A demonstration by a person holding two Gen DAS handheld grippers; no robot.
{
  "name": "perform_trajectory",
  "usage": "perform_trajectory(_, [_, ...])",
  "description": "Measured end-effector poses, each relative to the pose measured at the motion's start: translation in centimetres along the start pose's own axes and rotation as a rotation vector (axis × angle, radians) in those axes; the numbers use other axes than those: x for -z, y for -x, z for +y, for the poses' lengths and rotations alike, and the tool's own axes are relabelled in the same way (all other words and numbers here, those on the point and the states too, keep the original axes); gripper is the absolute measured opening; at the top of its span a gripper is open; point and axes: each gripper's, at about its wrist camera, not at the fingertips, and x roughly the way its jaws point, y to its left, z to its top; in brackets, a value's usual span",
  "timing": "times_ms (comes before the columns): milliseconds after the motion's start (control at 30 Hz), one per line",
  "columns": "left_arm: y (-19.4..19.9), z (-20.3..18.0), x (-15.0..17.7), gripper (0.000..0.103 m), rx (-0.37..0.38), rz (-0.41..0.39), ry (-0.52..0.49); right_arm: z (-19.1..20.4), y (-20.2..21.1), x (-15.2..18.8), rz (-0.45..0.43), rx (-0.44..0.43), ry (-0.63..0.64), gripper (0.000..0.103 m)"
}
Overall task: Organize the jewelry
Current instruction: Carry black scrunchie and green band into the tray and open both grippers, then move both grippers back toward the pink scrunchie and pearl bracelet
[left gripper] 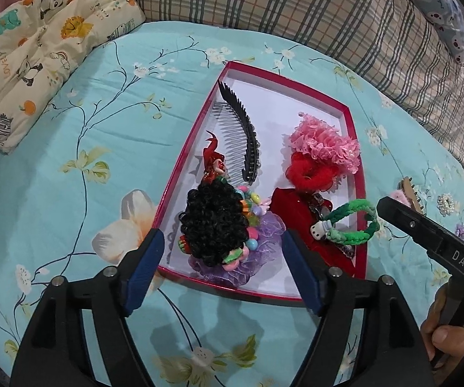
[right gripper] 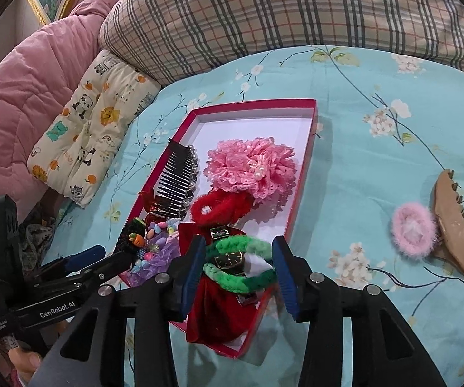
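A red-rimmed box (left gripper: 351, 148) (right gripper: 312, 119) lies on the bed with hair accessories in it: a black comb (left gripper: 245, 135) (right gripper: 175, 182), a pink lace flower (left gripper: 325, 143) (right gripper: 251, 167), a red scrunchie (left gripper: 306, 174) (right gripper: 219, 208), a black curly piece (left gripper: 214, 222) and a green braided band (left gripper: 354, 225) (right gripper: 241, 262) on red velvet. My left gripper (left gripper: 222, 267) is open, just over the box's near end by the curly piece. My right gripper (right gripper: 238, 277) is open, its fingers (right gripper: 193, 271) either side of the green band, not touching it.
A pink fluffy hair tie (right gripper: 414, 230) and a tan claw clip (right gripper: 457, 229) lie on the turquoise floral sheet (right gripper: 377, 161) right of the box. A cartoon-print cushion (left gripper: 38, 51) and a plaid pillow (left gripper: 296, 6) lie behind.
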Motion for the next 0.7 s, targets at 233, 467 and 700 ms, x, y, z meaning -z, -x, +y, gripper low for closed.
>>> perform_trajectory(233, [1.0,-0.5,0.4,0.076,-0.011,-0.016,-0.017,-0.2,0.6,0.4,0.000,-0.001,-0.005,0.048])
perform_trajectory(467, [1.5,-1.2,0.7,0.076,0.000,-0.020,-0.026,-0.7,1.9,1.0,-0.020,0.014,-0.013,0.048])
perform_trajectory(700, [1.7,-3.9,0.6,0.076,0.058,-0.017,-0.056,-4.7,4.9,1.5,-0.060,0.096,-0.047,0.048])
